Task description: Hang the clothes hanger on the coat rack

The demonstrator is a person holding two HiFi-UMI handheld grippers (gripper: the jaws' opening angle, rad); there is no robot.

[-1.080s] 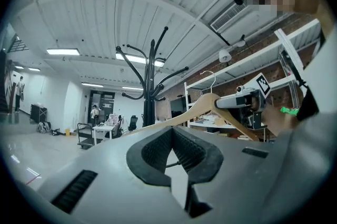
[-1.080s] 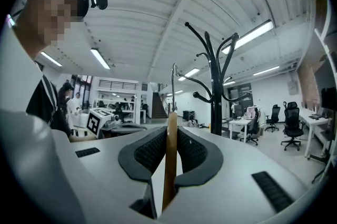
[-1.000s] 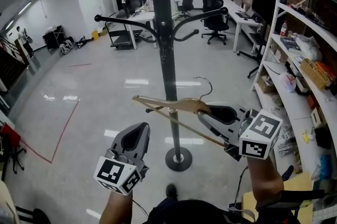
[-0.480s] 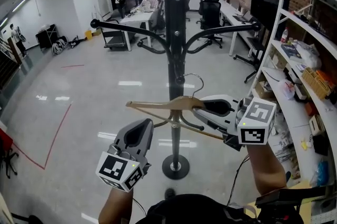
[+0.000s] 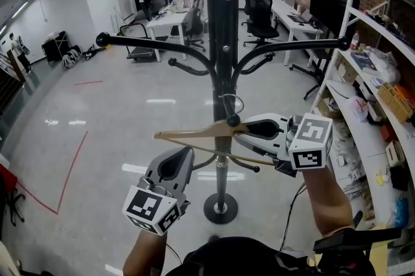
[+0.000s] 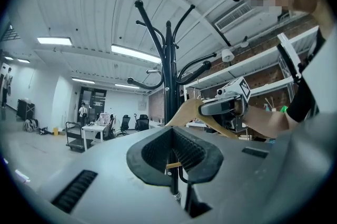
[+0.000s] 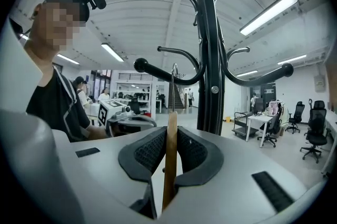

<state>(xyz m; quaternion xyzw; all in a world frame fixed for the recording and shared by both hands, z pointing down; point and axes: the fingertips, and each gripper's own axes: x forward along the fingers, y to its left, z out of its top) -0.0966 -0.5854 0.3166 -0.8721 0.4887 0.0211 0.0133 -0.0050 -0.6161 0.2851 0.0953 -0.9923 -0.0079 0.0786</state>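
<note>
1. The right gripper (image 5: 241,127) pinches the wooden clothes hanger (image 5: 194,133) near its neck. In the right gripper view the wood (image 7: 170,165) stands on edge between the two ribbed pads, which press on it from both sides.
2. The left gripper (image 5: 180,158) sits lower and to the left. Its jaws are pressed together on nothing, and it is well apart from the hanger.
3. The hanger lies roughly level, with its long arm pointing to the person's left. Its thin metal hook (image 5: 228,103) rises above the wood.
4. A second ago the hook showed to the right of the coat rack's pole (image 5: 224,41). Now it overlaps the pole in the head view, and the rack's curved arms spread wide overhead. The person has carried the hanger up close to the rack.
5. In the right gripper view the hook (image 7: 174,86) reaches up just beside a curved arm ending in a round knob (image 7: 141,65). It does not look looped over anything yet.
6. Judged from this, the approach is nearly finished. What likely remains is lifting the hook over an arm and releasing the grip.
7. Behind the rack lie an open office floor, desks and chairs.
</note>
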